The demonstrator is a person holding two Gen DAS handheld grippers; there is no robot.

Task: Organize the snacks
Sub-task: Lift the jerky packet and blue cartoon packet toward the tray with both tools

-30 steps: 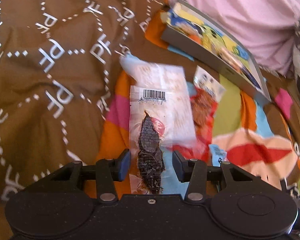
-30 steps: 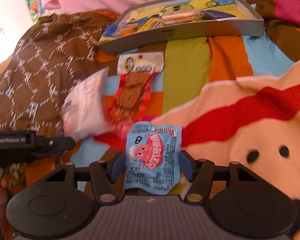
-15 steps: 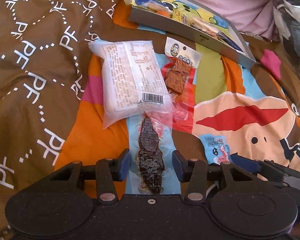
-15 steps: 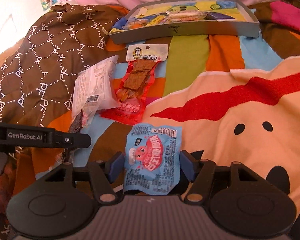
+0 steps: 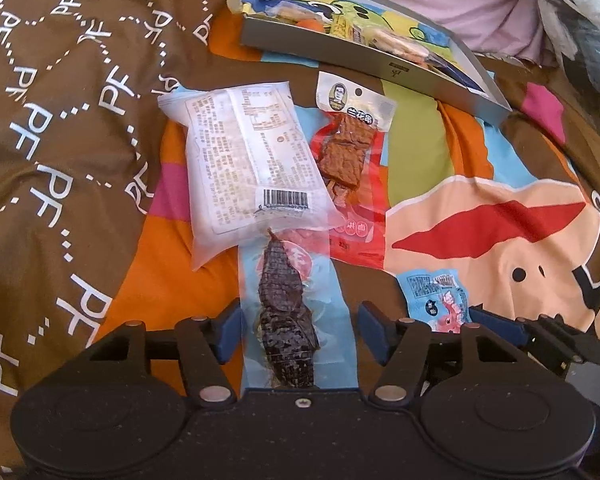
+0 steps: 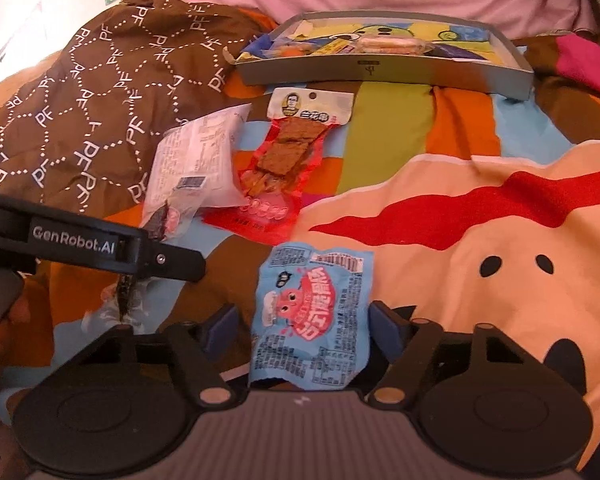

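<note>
Since the earlier frame, both jaw pairs have spread. Left gripper [image 5: 298, 334] stands apart around the dried-fish packet [image 5: 288, 316], whose long axis runs along the fingers, its far end under the white bag [image 5: 252, 160]. Right gripper [image 6: 300, 326] stands apart beside the blue snack pouch [image 6: 312, 320], which lies on the cartoon blanket [image 6: 500, 240], near the tray [image 6: 380, 70].

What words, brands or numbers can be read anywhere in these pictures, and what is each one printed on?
"GenRobot.AI": white letters on the side of the left gripper, seen in the right wrist view.
"PF": repeated white letters on the brown blanket.
White packet: barcode and fine print, too small to read.
Red snack packet: non-Latin characters on its header, too blurred to read.
Blue packet: large stylised characters and fine print, not legible.
</note>
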